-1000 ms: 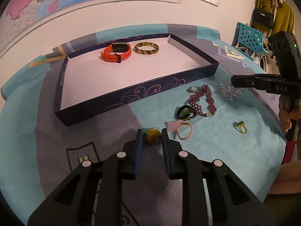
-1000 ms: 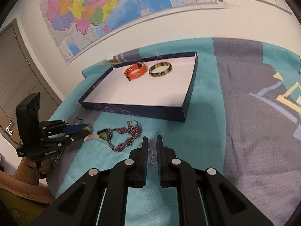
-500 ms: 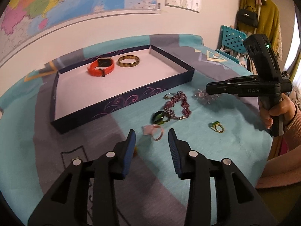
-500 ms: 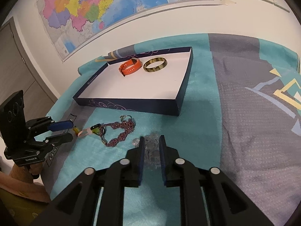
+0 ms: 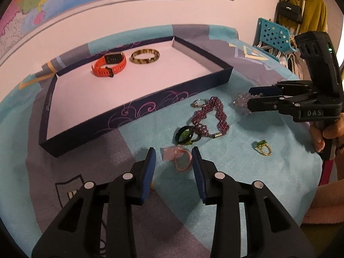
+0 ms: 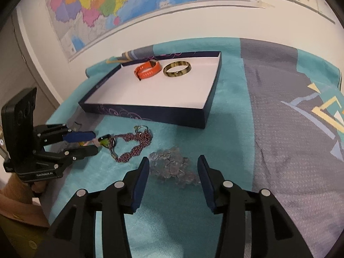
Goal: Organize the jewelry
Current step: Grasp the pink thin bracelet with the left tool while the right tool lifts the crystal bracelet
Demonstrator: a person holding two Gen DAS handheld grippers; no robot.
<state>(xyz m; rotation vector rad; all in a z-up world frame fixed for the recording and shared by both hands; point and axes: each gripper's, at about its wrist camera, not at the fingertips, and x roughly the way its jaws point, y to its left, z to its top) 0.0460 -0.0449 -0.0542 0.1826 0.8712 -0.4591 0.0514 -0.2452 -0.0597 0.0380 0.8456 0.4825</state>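
Observation:
A dark blue tray (image 5: 137, 109) holds an orange watch band (image 5: 108, 64) and a tortoiseshell bangle (image 5: 145, 56). On the cloth lie a pink bead ring (image 5: 182, 158), a green ring (image 5: 185, 135), a purple bead bracelet (image 5: 211, 116), a gold ring with a green stone (image 5: 262, 147) and a clear crystal piece (image 6: 172, 168). My left gripper (image 5: 173, 161) is open, its tips on either side of the pink bead ring. My right gripper (image 6: 173, 172) is open, its tips on either side of the crystal piece. The tray (image 6: 150, 116) also shows in the right wrist view.
The table wears a teal and grey cloth (image 5: 247, 172). A small yellow item (image 5: 152, 185) peeks out beside my left finger. A blue plastic chair (image 5: 273, 35) and hanging bags stand at the right. A map covers the wall behind the tray.
Both grippers have opened wider. My left gripper moved right from the yellow item to the pink bead ring. My right gripper came down closer to the crystal piece.

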